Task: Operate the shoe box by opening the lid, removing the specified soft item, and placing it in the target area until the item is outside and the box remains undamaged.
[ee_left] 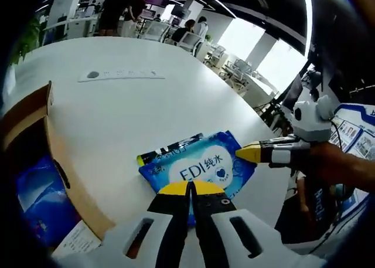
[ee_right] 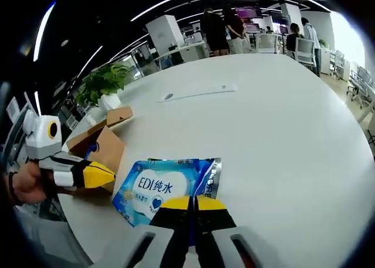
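Note:
A blue wet-wipe pack point(ee_left: 202, 162) printed "EDI" lies flat at table height, just right of the open brown shoe box point(ee_left: 53, 156). My left gripper point(ee_left: 188, 190) is shut on the pack's near edge, with blue film showing between its jaws. The right gripper point(ee_left: 249, 153) comes in from the right, its yellow tip on the pack's corner. In the right gripper view the pack point(ee_right: 161, 186) sits just beyond my right gripper point(ee_right: 192, 204), which is shut on its edge. The left gripper point(ee_right: 96, 174) holds the pack's left side, in front of the box point(ee_right: 105, 145).
Inside the box lie another blue pack point(ee_left: 41, 197) and a white slip point(ee_left: 76, 238). A white strip point(ee_left: 123, 74) lies far across the round white table point(ee_left: 135, 115). A potted plant point(ee_right: 105, 80), office chairs and people stand beyond the table. The table edge is close on the right.

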`<state>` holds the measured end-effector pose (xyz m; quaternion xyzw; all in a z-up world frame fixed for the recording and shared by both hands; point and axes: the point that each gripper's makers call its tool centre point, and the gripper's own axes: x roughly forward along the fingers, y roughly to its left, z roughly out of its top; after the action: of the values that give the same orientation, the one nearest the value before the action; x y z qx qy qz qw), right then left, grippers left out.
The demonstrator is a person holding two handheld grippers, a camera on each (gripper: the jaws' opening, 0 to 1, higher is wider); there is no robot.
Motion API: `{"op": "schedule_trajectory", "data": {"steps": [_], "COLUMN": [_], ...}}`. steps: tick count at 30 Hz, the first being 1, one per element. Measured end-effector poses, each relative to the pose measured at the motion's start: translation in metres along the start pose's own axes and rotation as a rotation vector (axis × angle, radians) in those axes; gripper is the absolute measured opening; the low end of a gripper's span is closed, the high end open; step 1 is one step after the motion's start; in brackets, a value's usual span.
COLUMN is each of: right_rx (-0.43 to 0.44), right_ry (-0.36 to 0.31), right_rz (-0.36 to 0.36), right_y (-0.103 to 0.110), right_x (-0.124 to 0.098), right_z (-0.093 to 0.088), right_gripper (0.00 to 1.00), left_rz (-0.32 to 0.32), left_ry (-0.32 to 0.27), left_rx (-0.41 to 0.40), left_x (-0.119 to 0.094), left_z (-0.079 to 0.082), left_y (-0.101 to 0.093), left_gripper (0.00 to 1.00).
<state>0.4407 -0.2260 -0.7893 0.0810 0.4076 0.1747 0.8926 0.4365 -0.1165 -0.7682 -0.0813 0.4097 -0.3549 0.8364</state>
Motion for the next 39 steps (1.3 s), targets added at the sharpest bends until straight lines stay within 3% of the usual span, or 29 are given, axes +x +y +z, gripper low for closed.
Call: {"op": "schedule_trajectory", "data": {"steps": [2, 4, 5, 8, 15, 20, 23, 36, 39], "right_rx": [-0.068, -0.012, 0.005, 0.004, 0.007, 0.015, 0.014, 0.019, 0.020], "right_ry": [0.047, 0.026, 0.018, 0.019, 0.020, 0.019, 0.020, 0.017, 0.015], "right_rz": [-0.036, -0.019, -0.009, -0.008, -0.004, -0.007, -0.007, -0.002, 0.000], "right_y": [-0.005, -0.005, -0.005, -0.007, -0.006, -0.006, -0.006, -0.006, -0.005], "right_x": [0.003, 0.006, 0.005, 0.005, 0.004, 0.004, 0.004, 0.003, 0.003], "right_z": [-0.007, -0.006, -0.005, -0.007, -0.008, -0.007, -0.007, -0.006, -0.006], "right_gripper": [0.00, 0.00, 0.00, 0.00, 0.00, 0.00, 0.00, 0.00, 0.00], "left_rz": [0.005, 0.012, 0.025, 0.038, 0.048, 0.087, 0.082, 0.087, 0.103], "left_ry": [0.014, 0.031, 0.046, 0.054, 0.045, 0.063, 0.074, 0.113, 0.118], "left_rx": [-0.027, -0.028, 0.009, 0.035, 0.027, -0.007, 0.010, -0.054, -0.053], "left_x": [0.004, 0.004, 0.002, 0.000, -0.005, -0.008, -0.007, 0.002, 0.003], "left_z": [-0.006, -0.014, -0.017, -0.022, -0.019, -0.025, -0.025, -0.033, -0.035], "left_y": [0.003, 0.004, 0.005, 0.007, 0.015, 0.028, 0.025, 0.019, 0.020], "left_gripper": [0.00, 0.00, 0.00, 0.00, 0.00, 0.00, 0.00, 0.10, 0.08]}}
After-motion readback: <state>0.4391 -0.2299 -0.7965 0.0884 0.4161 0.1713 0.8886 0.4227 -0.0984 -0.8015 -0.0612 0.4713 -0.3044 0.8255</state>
